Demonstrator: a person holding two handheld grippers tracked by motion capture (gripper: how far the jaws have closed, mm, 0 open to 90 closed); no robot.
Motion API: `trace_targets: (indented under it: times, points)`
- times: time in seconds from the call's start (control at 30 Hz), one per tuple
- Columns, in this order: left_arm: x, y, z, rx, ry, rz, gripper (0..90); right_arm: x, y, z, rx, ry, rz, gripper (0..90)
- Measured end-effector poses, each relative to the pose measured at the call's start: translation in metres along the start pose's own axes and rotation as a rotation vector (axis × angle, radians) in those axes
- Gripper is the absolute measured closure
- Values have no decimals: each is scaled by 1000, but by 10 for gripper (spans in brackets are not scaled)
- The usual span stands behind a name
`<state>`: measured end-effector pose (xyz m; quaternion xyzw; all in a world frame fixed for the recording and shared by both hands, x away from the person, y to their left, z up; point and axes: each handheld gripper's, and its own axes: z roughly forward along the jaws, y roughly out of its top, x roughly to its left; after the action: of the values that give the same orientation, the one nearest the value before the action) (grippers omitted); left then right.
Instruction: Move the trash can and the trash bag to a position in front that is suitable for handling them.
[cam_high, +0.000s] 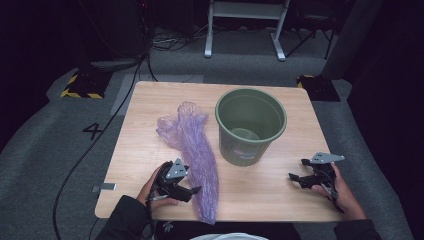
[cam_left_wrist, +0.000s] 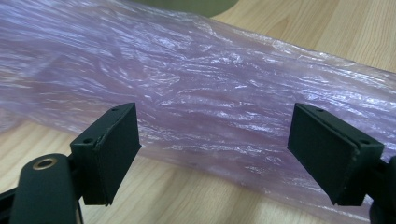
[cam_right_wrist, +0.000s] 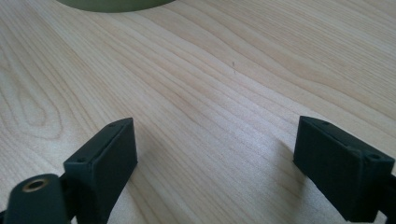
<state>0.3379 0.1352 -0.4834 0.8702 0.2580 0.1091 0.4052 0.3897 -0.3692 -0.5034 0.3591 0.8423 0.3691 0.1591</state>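
Note:
A crumpled purple plastic bag (cam_high: 195, 150) lies stretched along the wooden table (cam_high: 150, 105), from mid-table to the front edge. To its right stands a green bucket (cam_high: 251, 125), upright. My left gripper (cam_high: 192, 190) rests at the bag's left side near the front edge, its jaws open and pointing at the bag. In the left gripper view the bag (cam_left_wrist: 201, 93) lies just beyond the left gripper (cam_left_wrist: 215, 158), with nothing between the pads. My right gripper (cam_high: 295, 178) sits open at the front right, aimed left over bare wood. The right gripper (cam_right_wrist: 217, 168) is empty, with the bucket's base (cam_right_wrist: 112, 3) farther off.
Past the table's far edge is a grey floor with cables (cam_high: 100, 135), a white frame's legs (cam_high: 245, 30) and yellow-black striped blocks (cam_high: 82, 85). Bare wood lies between the bucket and the front edge.

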Motion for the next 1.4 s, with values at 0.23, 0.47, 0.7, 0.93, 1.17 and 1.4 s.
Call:
trace_targets:
  times: [0.23, 0.47, 0.7, 0.93, 1.17, 1.4]
  points:
    - [4, -2, 13, 9, 3, -32, 176, 0, 0, 0, 0, 0, 0, 129]
    - [11, 0, 27, 28, 78, -51, 243, 0, 0, 0, 1, 0, 0, 129]
    - [16, 8, 39, 49, 105, -67, 260, 0, 0, 0, 0, 0, -1, 128]
    - [24, 16, 47, 51, 158, -117, 260, 0, 0, 0, 1, 0, -1, 128]
    - [35, 22, 55, 54, 205, -171, 236, 0, 0, 0, 1, 1, -1, 128]
    - [30, 30, 42, -16, 203, -106, 179, 0, 0, 0, 1, 1, -2, 128]
